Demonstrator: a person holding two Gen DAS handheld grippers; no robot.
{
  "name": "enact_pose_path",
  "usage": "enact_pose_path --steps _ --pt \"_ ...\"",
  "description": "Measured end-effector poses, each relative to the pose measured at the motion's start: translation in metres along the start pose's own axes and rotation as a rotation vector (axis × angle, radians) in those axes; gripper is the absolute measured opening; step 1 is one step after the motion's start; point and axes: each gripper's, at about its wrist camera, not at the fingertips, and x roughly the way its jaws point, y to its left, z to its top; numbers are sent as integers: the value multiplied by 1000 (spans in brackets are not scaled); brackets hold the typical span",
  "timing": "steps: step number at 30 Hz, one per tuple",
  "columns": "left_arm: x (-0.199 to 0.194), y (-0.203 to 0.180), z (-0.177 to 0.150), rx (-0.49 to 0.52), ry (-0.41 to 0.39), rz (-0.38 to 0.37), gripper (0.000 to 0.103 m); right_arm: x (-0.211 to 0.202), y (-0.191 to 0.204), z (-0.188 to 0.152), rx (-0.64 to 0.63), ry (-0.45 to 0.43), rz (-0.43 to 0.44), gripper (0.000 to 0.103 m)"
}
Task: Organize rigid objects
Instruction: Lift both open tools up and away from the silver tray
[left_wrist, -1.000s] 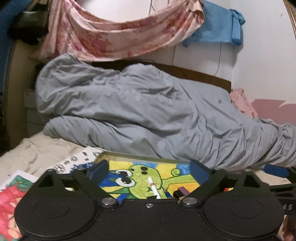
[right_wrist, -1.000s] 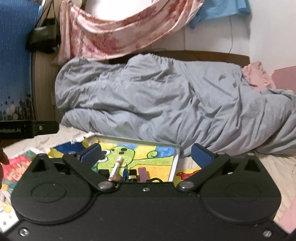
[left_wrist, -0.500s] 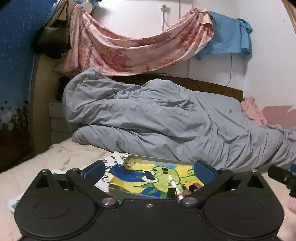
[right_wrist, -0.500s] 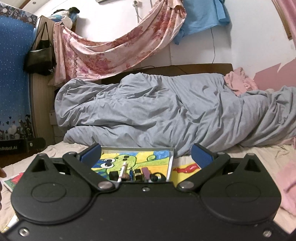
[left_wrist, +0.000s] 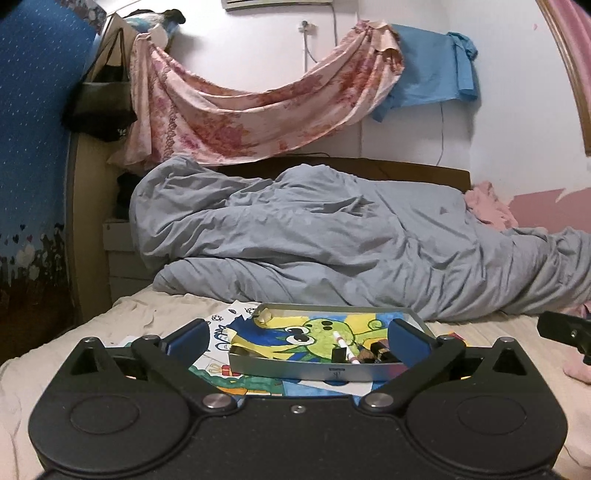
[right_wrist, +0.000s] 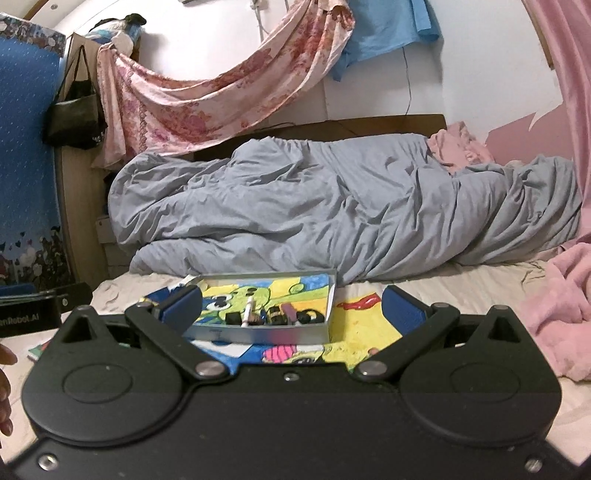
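I am holding my left gripper and right gripper wide apart, grasping nothing. The shallow grey metal tin is hiding its small dark bits, hard to make out.

Matt silvery metal tray, crumpled grey cloth duvet (soft folds), paper drawings

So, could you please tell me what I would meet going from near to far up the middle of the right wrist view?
Right gripper with open jaws → coloured drawing sheets → metal tin of small items → grey duvet → wooden headboard → floral cloth hung on the wall.
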Motion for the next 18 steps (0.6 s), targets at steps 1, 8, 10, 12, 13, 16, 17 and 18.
enact_pose_path --steps 1,8,10,12,13,16,17,18 --pt "-5 0 -2 4 4 -1 102 -3 2 -1 -2 6 0 103" --pt "-25 7 -15 -13 36 12 102 -10 13 -10 -18 59 -1 103" --pt "-28 11 -21 -29 53 19 102 -7 16 -14 -30 78 -7 103" --pt "-28 12 -27 -23 63 24 102 -2 15 -16 -32 100 -10 103" --pt "-27 13 -30 -17 71 25 102 1 15 -17 -29 113 -9 103" --pt "-22 13 -37 -9 98 31 102 11 15 -22 -19 156 -10 102" --pt "-21 13 -38 -11 104 32 102 13 16 -24 -16 163 -11 103" --pt "-19 14 -39 -12 112 33 102 14 17 -24 -14 172 -11 103"
